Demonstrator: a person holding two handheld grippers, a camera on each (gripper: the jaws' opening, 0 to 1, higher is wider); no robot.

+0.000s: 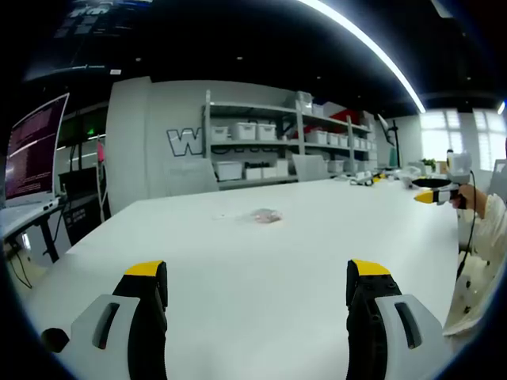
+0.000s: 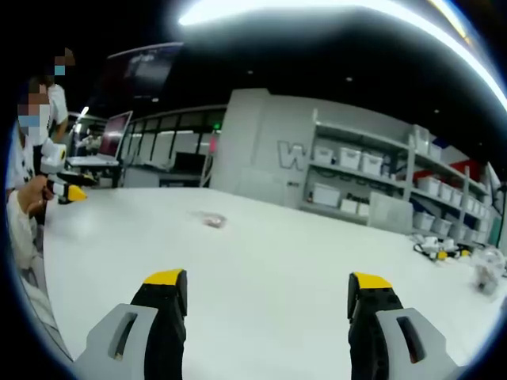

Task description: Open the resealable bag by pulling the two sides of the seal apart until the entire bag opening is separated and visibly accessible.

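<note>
Not started: bag (image 1: 266,215) lies untouched, well ahead on bench (image 1: 317,261); my left claw (image 1: 257,277) and right claw (image 2: 267,286) both wide, empty.

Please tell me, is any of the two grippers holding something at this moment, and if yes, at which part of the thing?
Nothing is held. The left gripper and right gripper are both open and empty; the bag lies alone on the white table.
</note>
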